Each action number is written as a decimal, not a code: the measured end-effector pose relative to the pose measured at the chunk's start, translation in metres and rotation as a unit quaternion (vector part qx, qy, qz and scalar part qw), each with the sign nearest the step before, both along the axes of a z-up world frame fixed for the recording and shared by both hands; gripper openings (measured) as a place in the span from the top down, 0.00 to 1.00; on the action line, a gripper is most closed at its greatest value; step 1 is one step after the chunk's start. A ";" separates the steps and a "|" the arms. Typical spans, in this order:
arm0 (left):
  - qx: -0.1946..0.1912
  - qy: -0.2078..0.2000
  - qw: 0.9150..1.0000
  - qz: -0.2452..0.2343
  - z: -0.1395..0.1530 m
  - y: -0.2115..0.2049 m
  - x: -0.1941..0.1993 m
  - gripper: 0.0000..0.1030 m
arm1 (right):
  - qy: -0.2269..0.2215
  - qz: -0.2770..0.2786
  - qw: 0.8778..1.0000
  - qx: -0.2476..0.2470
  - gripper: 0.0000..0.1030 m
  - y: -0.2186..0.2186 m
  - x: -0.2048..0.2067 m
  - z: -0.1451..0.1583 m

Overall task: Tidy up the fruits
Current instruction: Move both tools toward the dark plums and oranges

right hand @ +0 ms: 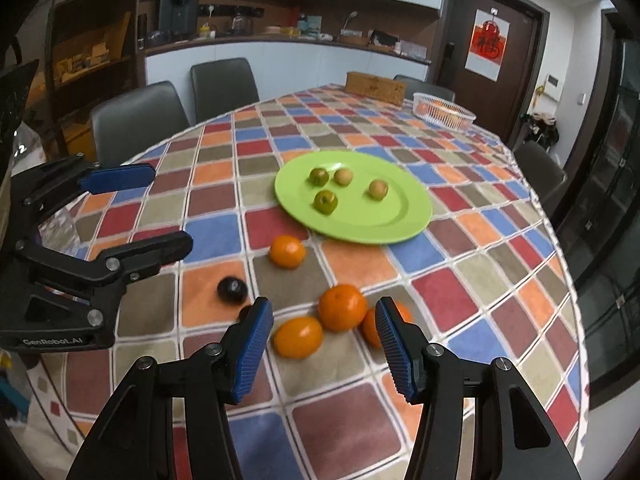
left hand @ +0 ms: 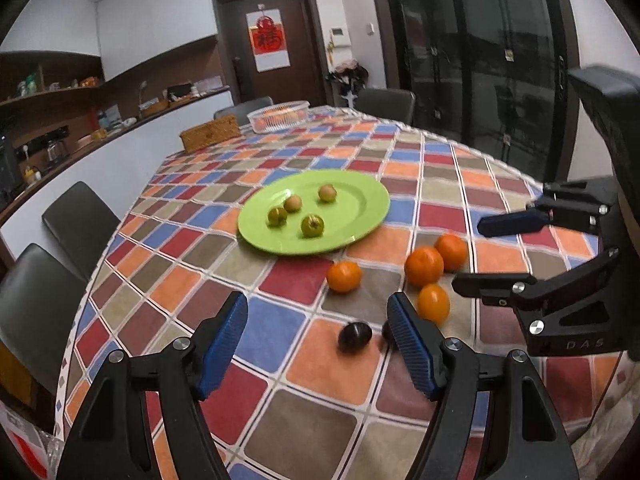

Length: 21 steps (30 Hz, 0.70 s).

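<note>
A green plate [left hand: 360, 200] [right hand: 408, 216] holds several small green-brown fruits [left hand: 312, 225] [right hand: 325, 201]. Several oranges [left hand: 424, 266] [right hand: 343, 307] lie on the checkered tablecloth in front of the plate. A dark plum [left hand: 355, 337] [right hand: 232, 290] lies near them; a second dark fruit is half hidden behind a finger in each view. My left gripper [left hand: 320, 344] [right hand: 160, 212] is open and empty, above the cloth by the plum. My right gripper [right hand: 324, 348] [left hand: 472, 256] is open and empty, just above the oranges.
A clear basket of oranges [left hand: 279, 115] [right hand: 444, 112] and a wicker box [left hand: 210, 133] [right hand: 376, 86] stand at the table's far end. Grey chairs [left hand: 80, 216] [right hand: 136, 120] ring the table. A counter with shelves runs along the wall.
</note>
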<state>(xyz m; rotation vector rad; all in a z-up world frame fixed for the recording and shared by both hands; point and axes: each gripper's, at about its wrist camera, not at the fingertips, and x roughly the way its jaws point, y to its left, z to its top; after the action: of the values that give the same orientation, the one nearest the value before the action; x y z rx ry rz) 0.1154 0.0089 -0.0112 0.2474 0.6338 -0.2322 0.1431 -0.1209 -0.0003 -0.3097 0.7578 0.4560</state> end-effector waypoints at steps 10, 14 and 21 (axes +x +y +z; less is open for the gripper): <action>0.039 0.037 0.998 -0.036 -0.031 -0.006 0.010 0.35 | 0.007 0.025 0.999 -0.042 0.47 0.009 -0.003 -0.029; 0.048 0.051 0.996 -0.056 -0.039 -0.010 0.014 0.42 | 0.015 0.034 0.998 -0.042 0.47 0.011 -0.002 -0.036; 0.058 0.073 0.993 -0.077 -0.052 -0.015 0.024 0.50 | 0.029 0.046 0.997 -0.047 0.47 0.016 0.003 -0.048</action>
<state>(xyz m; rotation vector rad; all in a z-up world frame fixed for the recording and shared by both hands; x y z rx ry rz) 0.1397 -0.0059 -0.0629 0.3934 0.7744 -0.3642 0.1463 -0.1048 -0.0483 -0.4223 0.8252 0.5186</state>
